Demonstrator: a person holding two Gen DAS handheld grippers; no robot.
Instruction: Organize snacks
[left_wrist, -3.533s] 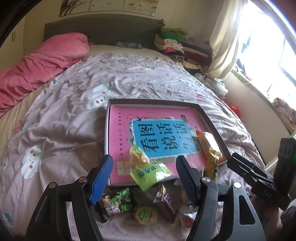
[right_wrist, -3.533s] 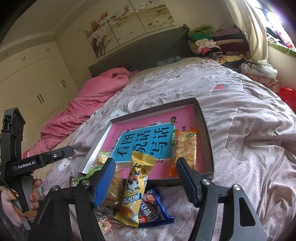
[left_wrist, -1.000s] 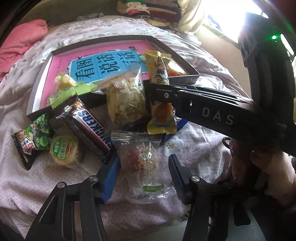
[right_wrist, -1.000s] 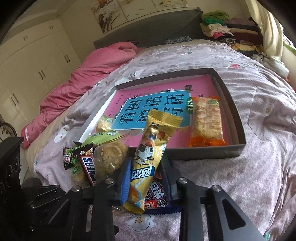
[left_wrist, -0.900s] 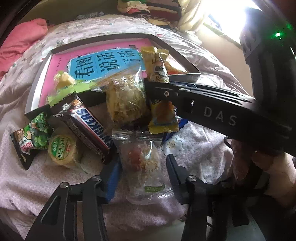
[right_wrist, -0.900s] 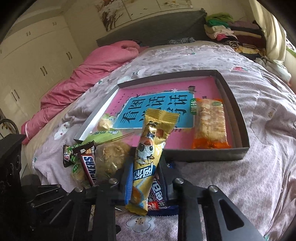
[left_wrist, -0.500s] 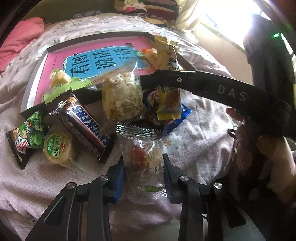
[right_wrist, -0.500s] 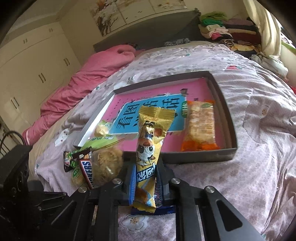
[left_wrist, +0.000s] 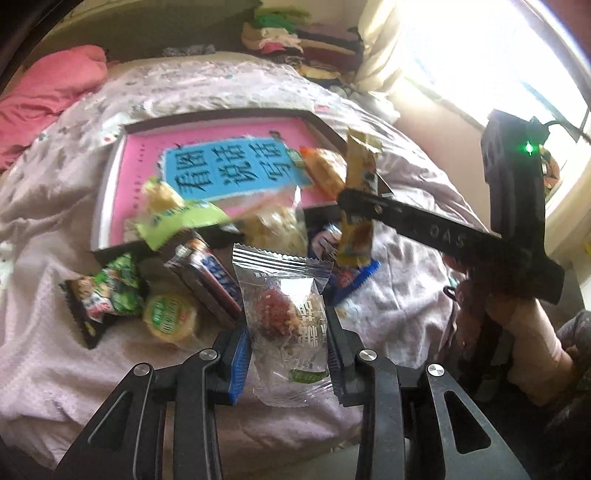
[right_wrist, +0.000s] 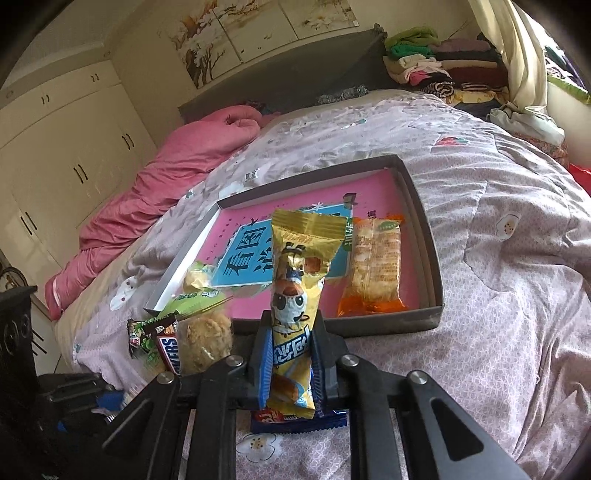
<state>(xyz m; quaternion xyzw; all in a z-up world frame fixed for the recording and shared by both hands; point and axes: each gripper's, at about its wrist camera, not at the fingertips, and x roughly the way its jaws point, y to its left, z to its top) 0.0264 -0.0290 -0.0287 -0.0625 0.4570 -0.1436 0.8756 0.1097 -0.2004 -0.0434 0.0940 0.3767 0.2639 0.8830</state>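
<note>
A clear packet holding a reddish ball snack is clamped upright between the blue pads of the left tongs, just above the near edge of the bed. A yellow snack bar wrapper printed with a cartoon face is clamped in the same way by the right tongs, its upper end standing in front of the tray. Both packets appear to be lifted clear of the pile.

The shallow dark tray, lined with a pink and blue printed sheet, lies on the quilt just beyond the pile. One orange-ended cracker pack is already laid at its right side. A green-wrapped snack is draped over the near left rim.

Left on the quilt near the tray are a Snickers bar, a dark packet with green print, a small round green-labelled snack, a clear bag of pale crumbly pieces and a blue wrapper under the right tongs.

The step in hand is judged to be the carry of two picked snacks toward the tray. The next move calls for both packets to be taken over the near wall and laid flat beside the cracker pack before the tongs are parted. The thin film may slip or crumple in the grip.
</note>
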